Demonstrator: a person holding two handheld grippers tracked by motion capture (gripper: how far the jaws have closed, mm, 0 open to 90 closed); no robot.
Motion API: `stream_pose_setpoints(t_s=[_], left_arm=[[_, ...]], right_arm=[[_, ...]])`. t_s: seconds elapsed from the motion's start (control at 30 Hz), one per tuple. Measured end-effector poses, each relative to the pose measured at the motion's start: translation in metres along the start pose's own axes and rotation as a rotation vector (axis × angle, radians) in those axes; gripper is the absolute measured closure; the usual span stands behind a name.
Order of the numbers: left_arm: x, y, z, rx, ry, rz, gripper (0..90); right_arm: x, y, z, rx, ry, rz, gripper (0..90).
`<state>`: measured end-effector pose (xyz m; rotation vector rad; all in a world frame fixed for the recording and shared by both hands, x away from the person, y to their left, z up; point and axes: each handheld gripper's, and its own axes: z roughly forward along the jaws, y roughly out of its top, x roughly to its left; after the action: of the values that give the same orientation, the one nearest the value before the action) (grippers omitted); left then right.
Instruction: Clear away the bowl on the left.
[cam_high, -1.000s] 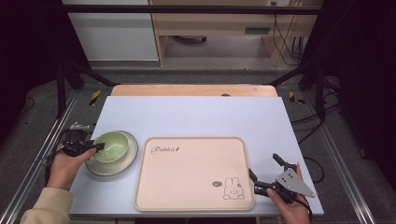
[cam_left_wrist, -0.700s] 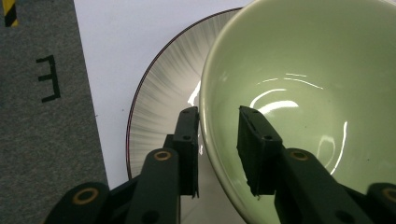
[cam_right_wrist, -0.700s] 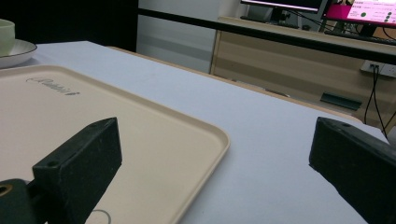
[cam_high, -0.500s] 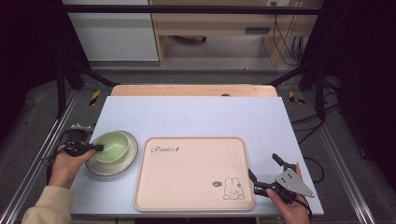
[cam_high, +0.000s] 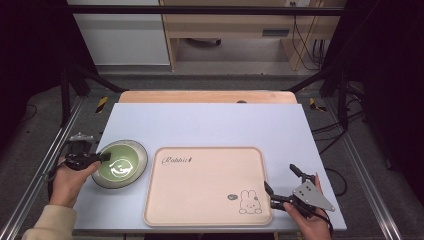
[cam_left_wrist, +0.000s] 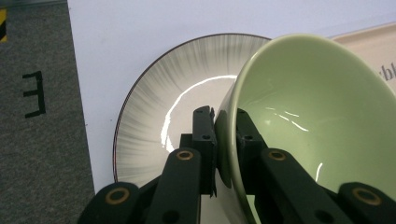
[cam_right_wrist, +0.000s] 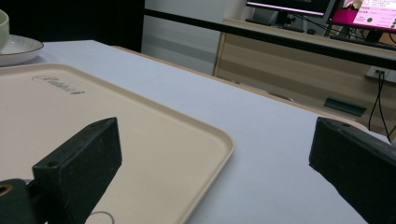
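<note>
Gripping the green bowl by its rim, my left gripper has just closed its fingers; the bowl sits on the plate at nine o'clock of the tray. Lifting remains. My right gripper waits wide open.

My table and what sits straight on it

I see a pale blue table with a wooden strip along its far edge. On its left side lies a grey ribbed plate, its rim showing around the green bowl in it. Just beside the plate, toward the near edge, lies a cream tray printed with "Rabbit" and a small rabbit drawing.
</note>
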<state>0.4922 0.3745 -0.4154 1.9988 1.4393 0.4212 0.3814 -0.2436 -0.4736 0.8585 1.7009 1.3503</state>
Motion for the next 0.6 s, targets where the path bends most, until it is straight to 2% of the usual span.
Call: stream_pose_setpoints(t_s=[0.17, 0.27, 0.3, 0.5, 0.6], left_arm=[[-0.003, 0.005, -0.007, -0.050, 0.002, -0.005, 82.1], [-0.003, 0.008, -0.011, -0.069, -0.016, -0.023, 82.1], [-0.003, 0.008, -0.012, -0.072, -0.027, -0.020, 82.1], [-0.006, 0.013, -0.013, -0.075, -0.034, -0.008, 81.8], [-0.007, 0.015, -0.014, -0.076, -0.042, -0.010, 81.8]], right_arm=[[0.000, 0.000, 0.000, -0.005, 0.001, -0.001, 2.6], [-0.001, 0.000, 0.000, -0.007, 0.001, 0.004, 2.5], [-0.001, 0.000, 0.000, -0.007, 0.000, 0.000, 2.6], [-0.002, 0.000, 0.000, -0.020, -0.002, 0.005, 2.8], [-0.003, 0.000, 0.001, -0.044, -0.003, -0.008, 3.0]])
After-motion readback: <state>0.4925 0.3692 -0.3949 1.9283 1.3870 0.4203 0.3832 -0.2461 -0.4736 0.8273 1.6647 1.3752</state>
